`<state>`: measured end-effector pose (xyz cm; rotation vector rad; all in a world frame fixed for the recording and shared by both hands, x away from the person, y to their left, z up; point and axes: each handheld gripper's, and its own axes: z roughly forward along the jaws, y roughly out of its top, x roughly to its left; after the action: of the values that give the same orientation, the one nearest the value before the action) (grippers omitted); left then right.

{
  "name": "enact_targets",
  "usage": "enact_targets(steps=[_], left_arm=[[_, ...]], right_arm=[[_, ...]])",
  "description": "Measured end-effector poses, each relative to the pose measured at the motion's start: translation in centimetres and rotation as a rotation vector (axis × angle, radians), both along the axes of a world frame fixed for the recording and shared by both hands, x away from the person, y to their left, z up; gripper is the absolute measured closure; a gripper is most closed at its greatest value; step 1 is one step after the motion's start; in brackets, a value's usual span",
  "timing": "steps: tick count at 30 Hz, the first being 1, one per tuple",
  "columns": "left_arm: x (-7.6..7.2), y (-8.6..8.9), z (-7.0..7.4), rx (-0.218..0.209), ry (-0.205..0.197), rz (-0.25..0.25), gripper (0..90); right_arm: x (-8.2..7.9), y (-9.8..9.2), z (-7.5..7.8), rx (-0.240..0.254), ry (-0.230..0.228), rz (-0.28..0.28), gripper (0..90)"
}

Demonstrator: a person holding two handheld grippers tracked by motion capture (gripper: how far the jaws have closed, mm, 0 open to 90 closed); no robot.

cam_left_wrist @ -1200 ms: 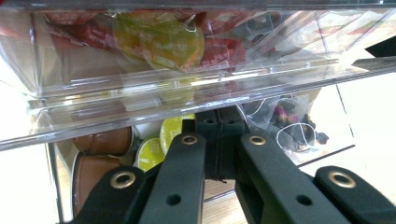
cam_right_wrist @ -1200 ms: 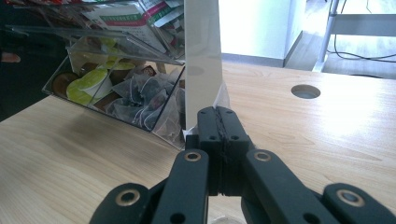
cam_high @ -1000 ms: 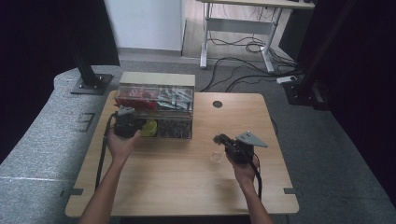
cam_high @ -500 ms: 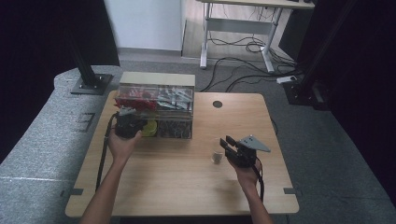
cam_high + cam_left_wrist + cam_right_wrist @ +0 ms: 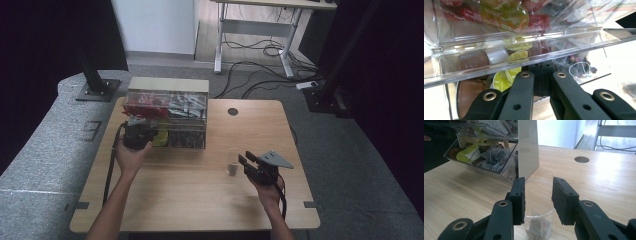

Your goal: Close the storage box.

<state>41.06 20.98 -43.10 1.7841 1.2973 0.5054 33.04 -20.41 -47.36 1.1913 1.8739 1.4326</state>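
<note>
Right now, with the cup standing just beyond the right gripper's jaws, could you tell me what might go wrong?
The right gripper has just been opening, with the clear cup just beyond its jaws, so a careless pull-back could tip the light cup and spill the tea bag. The left gripper is shut at the clear organiser; jerking it might shift the box.

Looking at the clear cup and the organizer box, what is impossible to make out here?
- Cup: base cut off by the right gripper view's bottom edge; contents, maybe a tea bag, blurred behind plastic.
- Cup in high view: contents too small.
- Organizer box in left gripper view: glare on the drawer front hides the lower items; labels unreadable.
</note>
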Motion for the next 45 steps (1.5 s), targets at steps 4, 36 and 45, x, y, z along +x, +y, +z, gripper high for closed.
enact_targets(steps=[4, 36, 45], left_arm=[[-0.2, 0.0, -0.5, -0.004, 0.008, 0.0, 90.0], [-0.8, -0.2, -4.1, -0.019, 0.075, -0.014, 90.0], [-1.0, -0.3, -4.7, -0.021, 0.09, -0.027, 90.0]], right_arm=[[-0.2, -0.2, -0.1, -0.005, 0.003, -0.001, 62.5], [-0.1, -0.5, -1.5, -0.021, 0.046, -0.003, 62.3], [-0.1, -0.3, -1.7, -0.026, 0.05, 0.001, 62.4]])
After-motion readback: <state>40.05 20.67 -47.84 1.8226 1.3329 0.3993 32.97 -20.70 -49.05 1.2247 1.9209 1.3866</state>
